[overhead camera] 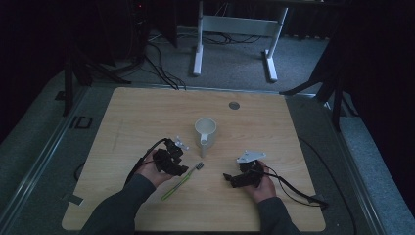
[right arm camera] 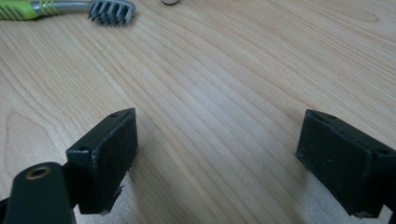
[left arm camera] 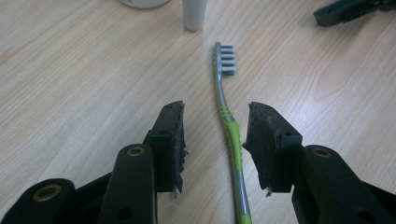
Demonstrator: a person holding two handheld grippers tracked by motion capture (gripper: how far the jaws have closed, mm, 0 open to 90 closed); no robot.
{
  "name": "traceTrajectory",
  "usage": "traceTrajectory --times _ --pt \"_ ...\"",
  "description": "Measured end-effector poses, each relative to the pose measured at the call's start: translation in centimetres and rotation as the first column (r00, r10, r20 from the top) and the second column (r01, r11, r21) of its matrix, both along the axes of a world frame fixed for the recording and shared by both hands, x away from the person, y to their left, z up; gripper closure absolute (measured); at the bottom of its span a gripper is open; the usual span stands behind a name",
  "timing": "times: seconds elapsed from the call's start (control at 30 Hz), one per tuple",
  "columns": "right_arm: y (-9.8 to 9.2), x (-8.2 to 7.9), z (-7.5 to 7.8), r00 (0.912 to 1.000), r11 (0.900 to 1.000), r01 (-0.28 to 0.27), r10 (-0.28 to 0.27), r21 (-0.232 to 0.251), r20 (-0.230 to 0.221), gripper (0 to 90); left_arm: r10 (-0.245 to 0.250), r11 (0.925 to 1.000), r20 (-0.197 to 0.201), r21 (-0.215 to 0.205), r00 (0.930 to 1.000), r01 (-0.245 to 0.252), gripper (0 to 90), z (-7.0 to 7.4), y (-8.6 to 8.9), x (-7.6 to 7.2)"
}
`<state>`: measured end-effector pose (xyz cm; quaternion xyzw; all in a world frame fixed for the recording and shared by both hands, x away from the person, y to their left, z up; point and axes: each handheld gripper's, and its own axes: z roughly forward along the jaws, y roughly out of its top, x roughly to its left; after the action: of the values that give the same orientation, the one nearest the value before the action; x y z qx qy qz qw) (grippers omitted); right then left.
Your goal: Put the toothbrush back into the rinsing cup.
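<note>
The toothbrush (left arm camera: 227, 122) was found flat on the table (overhead camera: 147, 112), just near and left of the white mug (overhead camera: 205, 128), its bristled head pointing toward the mug and its green handle trailing toward the near edge. This placement was judged to suit a pick-up at the handle, with the mug the likely place for it to go. A small white tube (overhead camera: 203, 145) was seen in front of the mug, just beyond the bristles.

The left gripper (left arm camera: 215, 140) was held low over the handle, one jaw on each side of the green grip. Its jaws were spread; a gap was seen between each pad and the handle, so nothing was pinched yet. The straddle was judged to be preparation for closing.

The right gripper (right arm camera: 217, 154) was kept at the near right, well apart from the toothbrush. Its jaws were spread wide over bare wood, with nothing held or touched, presumably kept clear of the left gripper's work.
</note>
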<state>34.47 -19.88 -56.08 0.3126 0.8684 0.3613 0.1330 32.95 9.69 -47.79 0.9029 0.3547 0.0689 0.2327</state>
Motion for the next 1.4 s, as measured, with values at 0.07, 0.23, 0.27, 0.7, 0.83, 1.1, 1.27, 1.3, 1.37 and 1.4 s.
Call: traceTrajectory --times 0.07,0.23,0.27,0.7,0.83,1.1,1.27,1.3,1.37,1.4 --pt "0.0 0.0 0.0 1.0 1.0 0.0 0.0 0.0 0.0 12.0 0.0 1.0 -0.008 0.008 1.0 0.0 57.4 -0.1 -0.1 0.1" --pt "0.0 0.0 0.0 1.0 1.0 0.0 0.0 0.0 0.0 12.1 0.011 0.9998 -0.033 0.016 0.9994 -0.01 57.3 -0.2 -0.4 0.3" --pt "0.0 0.0 0.0 1.0 1.0 0.0 0.0 0.0 0.0 12.0 0.01 0.9997 -0.038 0.021 0.9992 -0.009 57.3 -0.2 -0.4 0.3" --pt "0.0 0.0 0.0 1.0 1.0 0.0 0.0 0.0 0.0 12.1 0.005 0.9989 -0.069 0.046 0.9976 -0.002 57.2 -0.5 -1.3 0.5" --pt "0.0 0.0 0.0 1.0 1.0 0.0 0.0 0.0 0.0 12.0 0.001 0.9981 -0.083 0.061 0.9966 0.004 57.2 -0.7 -1.6 0.5" --pt "0.0 0.0 0.0 1.0 1.0 0.0 0.0 0.0 0.0 12.0 -0.012 0.9971 -0.104 0.073 0.9945 0.02 56.9 -1.0 -2.2 0.5" --pt "0.0 0.0 0.0 1.0 1.0 0.0 0.0 0.0 0.0 12.0 -0.014 0.9954 -0.124 0.092 0.9922 0.026 56.9 -1.3 -2.5 0.6" --pt "0.0 0.0 0.0 1.0 1.0 0.0 0.0 0.0 0.0 12.0 -0.012 0.9953 -0.129 0.094 0.9916 0.024 56.9 -1.3 -2.5 0.6" --pt "0.0 0.0 0.0 1.0 1.0 0.0 0.0 0.0 0.0 12.0 -0.01 0.9943 -0.136 0.104 0.9907 0.025 57.0 -1.5 -2.6 0.6" --pt "0.0 0.0 0.0 1.0 1.0 0.0 0.0 0.0 0.0 12.0 -0.01 0.9937 -0.138 0.109 0.9903 0.026 57.0 -1.5 -2.7 0.7"
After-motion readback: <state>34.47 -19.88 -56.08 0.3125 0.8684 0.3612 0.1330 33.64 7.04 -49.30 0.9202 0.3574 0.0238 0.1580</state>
